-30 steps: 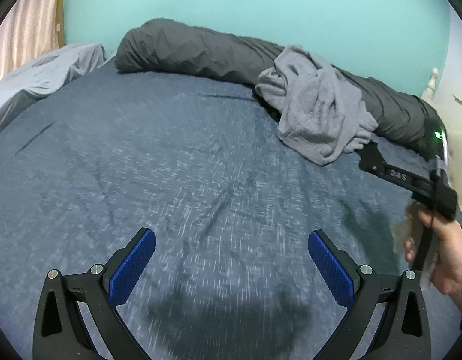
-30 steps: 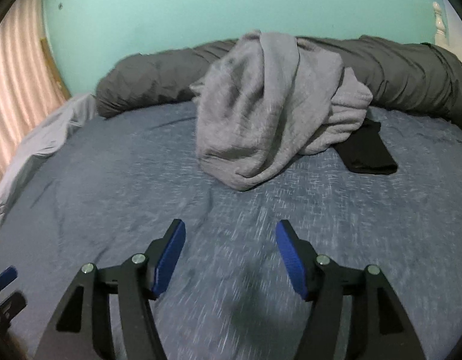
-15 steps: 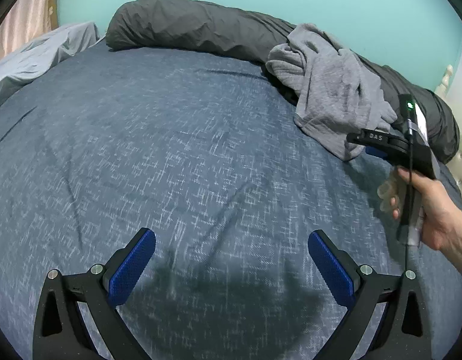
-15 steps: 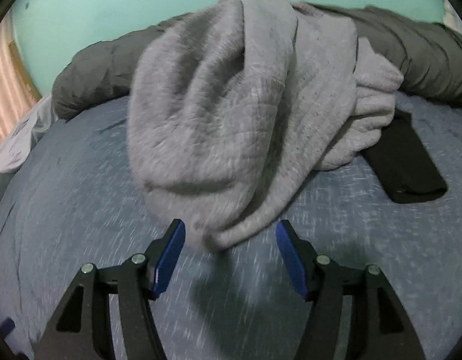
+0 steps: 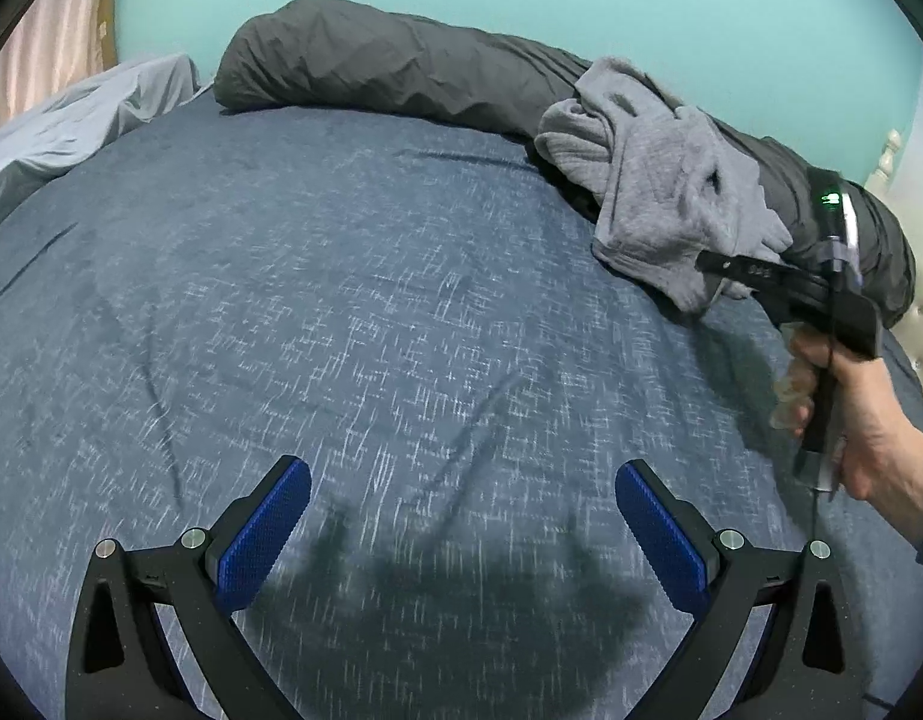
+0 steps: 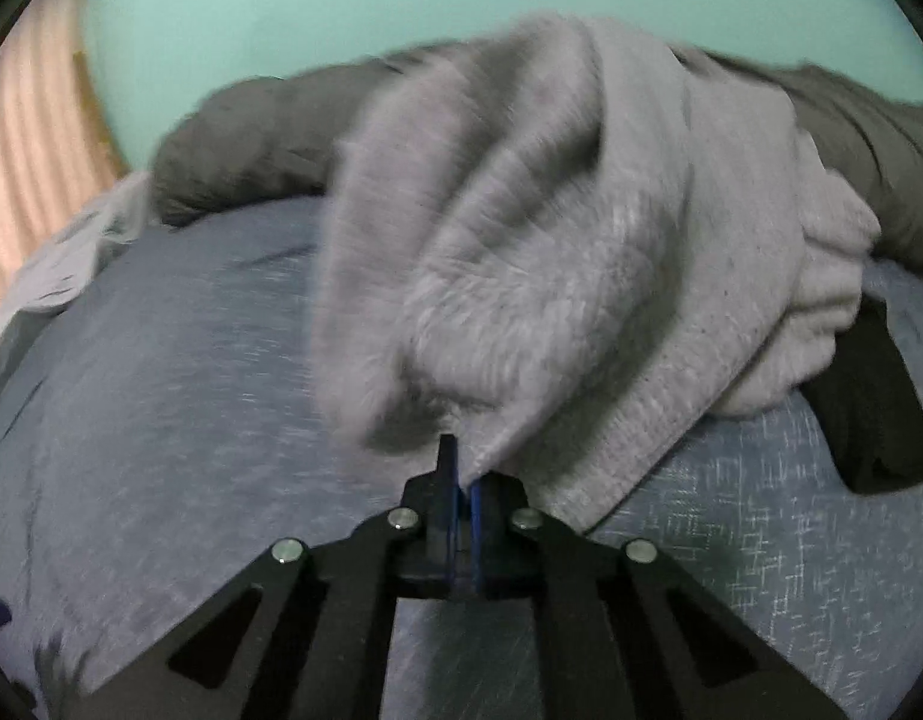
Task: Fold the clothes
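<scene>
Pinching a hem of the grey top [image 6: 557,252], the right claw [image 6: 458,474] has its blue pads shut tight on the fabric edge; blur makes it hard to say which part of the garment that edge is, maybe a hem or cuff. Left claw [image 5: 461,516] hangs wide open w/ nothing in it, over bare blue bed [image 5: 341,276], well apart from the top. The top sits bunched against the dark duvet roll [image 5: 401,72] at the bed's far side, w/ a black item [image 6: 869,408] just beside it, partly under it. Step in hand looks like pickup: first grab, no fold begun. Next move prob. calls for dragging the top off the duvet onto open bed, then the left claw taking a 2nd corner to spread it flat.
</scene>
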{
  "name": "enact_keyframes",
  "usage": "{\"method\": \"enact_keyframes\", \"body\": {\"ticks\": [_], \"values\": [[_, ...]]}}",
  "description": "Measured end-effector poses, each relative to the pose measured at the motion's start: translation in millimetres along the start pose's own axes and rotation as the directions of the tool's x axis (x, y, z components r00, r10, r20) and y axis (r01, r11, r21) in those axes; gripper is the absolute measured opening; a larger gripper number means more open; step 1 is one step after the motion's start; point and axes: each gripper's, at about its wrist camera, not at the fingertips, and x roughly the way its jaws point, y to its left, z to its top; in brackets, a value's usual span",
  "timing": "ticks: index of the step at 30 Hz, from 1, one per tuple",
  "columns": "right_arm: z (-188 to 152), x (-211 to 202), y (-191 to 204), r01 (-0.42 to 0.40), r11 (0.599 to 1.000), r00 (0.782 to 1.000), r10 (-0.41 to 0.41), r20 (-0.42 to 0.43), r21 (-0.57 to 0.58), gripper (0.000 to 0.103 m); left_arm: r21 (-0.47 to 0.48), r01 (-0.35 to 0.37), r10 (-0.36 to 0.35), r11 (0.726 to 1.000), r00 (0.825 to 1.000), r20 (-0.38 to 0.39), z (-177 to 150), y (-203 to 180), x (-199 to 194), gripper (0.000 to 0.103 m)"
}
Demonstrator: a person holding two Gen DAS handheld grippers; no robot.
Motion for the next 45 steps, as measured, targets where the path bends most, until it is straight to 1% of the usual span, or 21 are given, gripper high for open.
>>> {"method": "enact_keyframes", "body": {"ticks": [2,5,10,13,15,16,18,21,23,25,29,33,35,37,41,43,45], "values": [[-4,-27,5,-0.039,0.999,0.999,0.040,0.031,-0.018,0.002,0.001,0.004,-0.004,1.000,1.000,0.013,-3,-2,-12,0.103],[-6,-65,5,-0.078,0.997,0.994,0.079,0.071,-0.015,0.002,0.002,0.005,-0.005,1.000,0.999,0.040,-9,-4,-36,0.103],[-12,-147,13,-0.127,0.990,0.982,0.134,0.136,-0.059,0.002,-0.003,0.022,-0.022,1.000,0.996,0.082,-20,-10,-85,0.103],[-14,-201,29,-0.164,0.985,0.970,0.172,0.173,-0.058,0.002,0.003,0.029,-0.030,1.000,0.993,0.110,-29,-13,-119,0.103],[-11,-222,44,-0.179,0.982,0.963,0.188,0.192,-0.062,0.002,-0.004,0.034,-0.033,0.999,0.992,0.122,-37,-11,-142,0.103],[-14,-244,50,-0.187,0.980,0.959,0.196,0.204,-0.062,0.002,-0.009,0.041,-0.039,0.999,0.991,0.128,-41,-10,-155,0.103],[-14,-273,58,-0.196,0.979,0.953,0.204,0.224,-0.058,0.002,-0.017,0.053,-0.050,0.998,0.989,0.141,-51,-8,-183,0.103],[-24,-326,71,-0.213,0.976,0.943,0.218,0.251,-0.046,0.002,-0.026,0.058,-0.053,0.998,0.988,0.143,-66,-6,-215,0.103],[-36,-367,83,-0.235,0.971,0.934,0.240,0.265,-0.052,0.002,-0.031,0.064,-0.059,0.997,0.989,0.135,-78,-4,-233,0.103],[-47,-401,94,-0.242,0.968,0.932,0.250,0.263,-0.062,0.002,-0.028,0.066,-0.062,0.997,0.989,0.135,-89,-3,-252,0.103],[-64,-450,111,-0.259,0.963,0.930,0.269,0.251,-0.072,0.002,-0.017,0.076,-0.073,0.997,0.988,0.136,-111,-2,-285,0.103],[-77,-496,128,-0.293,0.951,0.915,0.308,0.262,-0.095,0.002,-0.002,0.094,-0.093,0.996,0.986,0.136,-124,-4,-308,0.103],[-79,-512,138,-0.303,0.946,0.912,0.322,0.256,-0.113,0.002,0.004,0.101,-0.100,0.995,0.985,0.142,-129,-8,-314,0.103],[-80,-520,144,-0.303,0.944,0.913,0.327,0.246,-0.130,0.002,0.005,0.115,-0.115,0.993,0.983,0.144,-134,-11,-318,0.103],[-93,-503,140,-0.265,0.959,0.942,0.279,0.187,-0.097,0.002,0.031,0.138,-0.141,0.990,0.982,0.126,-150,-24,-314,0.103],[-104,-483,136,-0.242,0.967,0.956,0.251,0.149,-0.078,0.002,0.043,0.143,-0.147,0.989,0.982,0.117,-157,-28,-305,0.103],[-115,-467,133,-0.216,0.974,0.967,0.223,0.127,-0.065,0.002,0.032,0.154,-0.157,0.987,0.982,0.103,-166,-29,-293,0.103]]}}
